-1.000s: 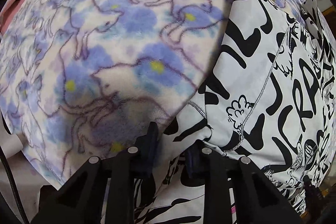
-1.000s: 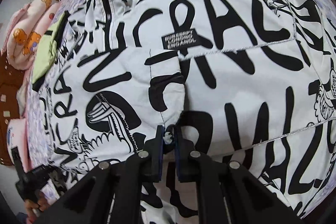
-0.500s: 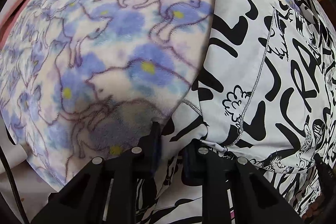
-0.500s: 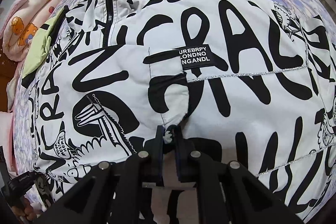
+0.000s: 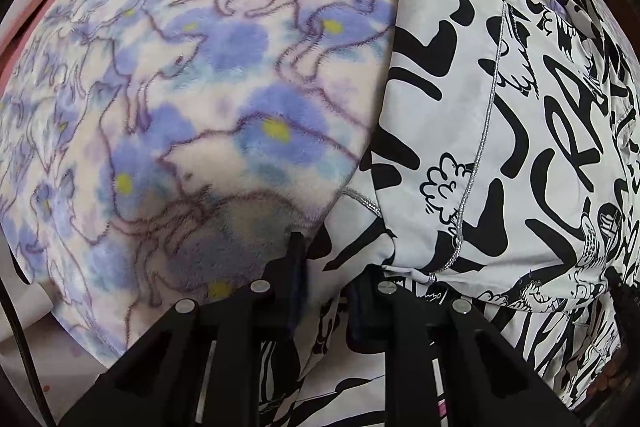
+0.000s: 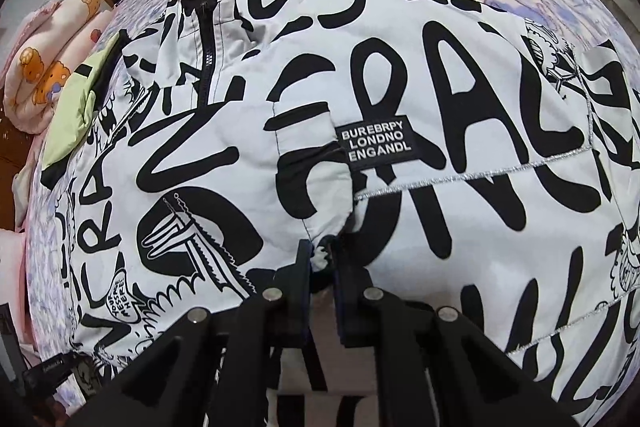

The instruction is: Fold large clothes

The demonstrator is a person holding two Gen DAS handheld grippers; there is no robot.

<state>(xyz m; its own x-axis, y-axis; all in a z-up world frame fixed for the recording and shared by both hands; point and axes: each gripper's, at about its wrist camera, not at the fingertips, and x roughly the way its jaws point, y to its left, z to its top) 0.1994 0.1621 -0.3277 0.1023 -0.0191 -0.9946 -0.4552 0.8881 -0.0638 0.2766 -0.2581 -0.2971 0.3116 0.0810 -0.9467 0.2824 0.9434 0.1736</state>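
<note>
Both claws, left claw (image 5: 326,291), right claw (image 6: 320,259), pinching jacket (image 6: 400,187)

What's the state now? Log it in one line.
left gripper: shut on jacket edge | right gripper: shut on jacket hem | surface: blanket

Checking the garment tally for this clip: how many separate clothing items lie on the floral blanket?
2: the black-and-white graffiti jacket, spread across the floral blanket, and a pale green garment beside its collar end, mostly covered. Others may be hidden beneath.
</note>
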